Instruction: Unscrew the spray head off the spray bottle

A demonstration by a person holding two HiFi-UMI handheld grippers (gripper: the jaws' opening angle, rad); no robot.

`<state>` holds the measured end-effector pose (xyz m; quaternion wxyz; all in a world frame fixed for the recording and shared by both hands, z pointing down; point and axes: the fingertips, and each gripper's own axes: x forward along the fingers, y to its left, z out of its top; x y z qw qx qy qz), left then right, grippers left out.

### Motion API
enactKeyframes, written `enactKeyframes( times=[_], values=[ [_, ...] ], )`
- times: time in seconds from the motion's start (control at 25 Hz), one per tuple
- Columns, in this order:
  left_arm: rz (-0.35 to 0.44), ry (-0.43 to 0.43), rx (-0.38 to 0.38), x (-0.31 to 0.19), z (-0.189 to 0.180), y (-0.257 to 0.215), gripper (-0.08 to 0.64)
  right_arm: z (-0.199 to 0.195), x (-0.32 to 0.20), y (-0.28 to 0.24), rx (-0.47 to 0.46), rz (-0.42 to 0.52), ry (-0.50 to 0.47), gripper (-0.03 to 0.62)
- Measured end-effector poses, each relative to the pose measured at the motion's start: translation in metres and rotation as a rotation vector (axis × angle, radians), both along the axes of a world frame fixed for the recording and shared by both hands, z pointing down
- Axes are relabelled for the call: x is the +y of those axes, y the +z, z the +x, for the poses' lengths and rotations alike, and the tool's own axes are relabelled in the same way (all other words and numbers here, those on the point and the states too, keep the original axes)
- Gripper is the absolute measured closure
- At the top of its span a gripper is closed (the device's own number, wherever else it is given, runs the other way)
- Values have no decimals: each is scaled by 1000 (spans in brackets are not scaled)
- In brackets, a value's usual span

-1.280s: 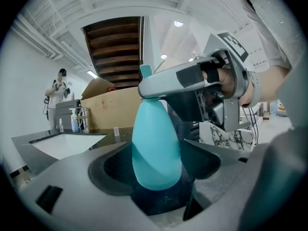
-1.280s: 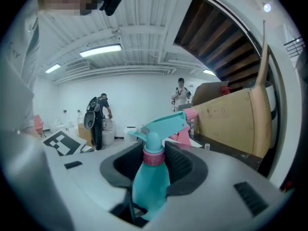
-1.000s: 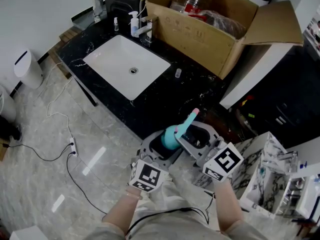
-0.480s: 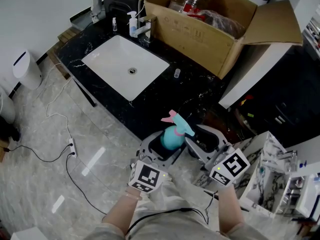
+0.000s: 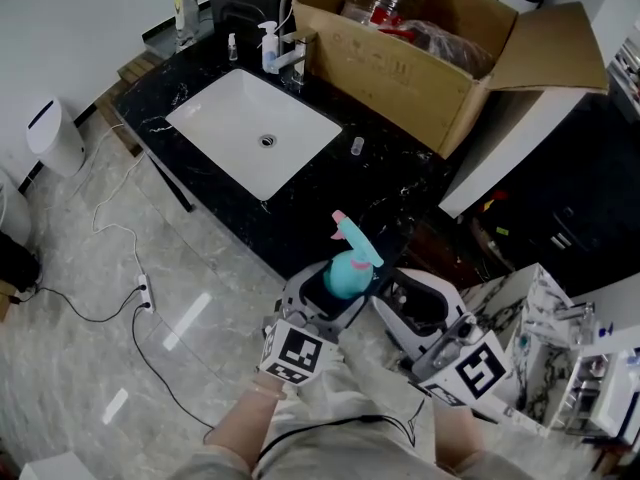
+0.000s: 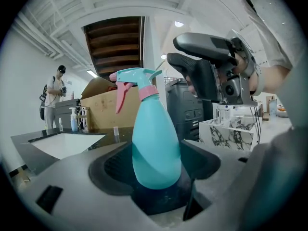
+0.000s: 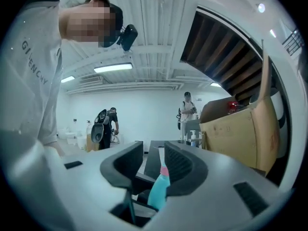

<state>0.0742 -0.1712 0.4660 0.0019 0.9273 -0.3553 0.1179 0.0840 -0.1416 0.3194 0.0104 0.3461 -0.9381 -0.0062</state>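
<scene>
Marble floor [image 5: 150, 298], black sink counter [image 5: 330, 200] ahead. Left gripper [image 5: 322, 303] clamps the teal spray bottle [image 5: 347, 270] upright. Right gripper [image 5: 415, 303] sits just beside it, its jaws just narrowed, gripping nothing.

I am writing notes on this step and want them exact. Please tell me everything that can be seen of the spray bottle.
The spray bottle has a smooth teal body, plastic by its look, wide and rounded below and narrowing to a pink collar. On it sits the spray head, teal with a pink trigger, not yet unscrewed. The bottle stands upright, held in the air in front of the counter, its lower body clamped between the jaws of the left gripper. Nothing else touches it.
</scene>
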Motion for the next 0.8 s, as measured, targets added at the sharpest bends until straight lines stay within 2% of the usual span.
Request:
enactKeyframes(
  times=[0.08, 0.16, 0.24, 0.32, 0.44, 0.64, 0.8],
  values=[
    [-1, 0, -1, -1, 0, -1, 244, 0, -11, 5, 23, -12, 64, 436],
    [1, 3, 1, -1, 1, -1, 244, 4, -28, 15, 10, -66, 116, 401],
    [5, 4, 2, -1, 1, -2, 244, -2, -41, 32, 2, -156, 85, 349],
    [3, 3, 2, 0, 1, -1, 244, -13, -48, 47, 44, -206, 36, 321],
    [1, 1, 0, 0, 1, -1, 244, -26, -53, 56, 118, -190, 27, 348],
    [-3, -3, -4, -2, 2, 1, 244, -27, -61, 55, 121, -175, 50, 427],
    [0, -3, -8, -2, 2, 0, 245, -26, -62, 51, 125, -142, 36, 436]
  ],
)
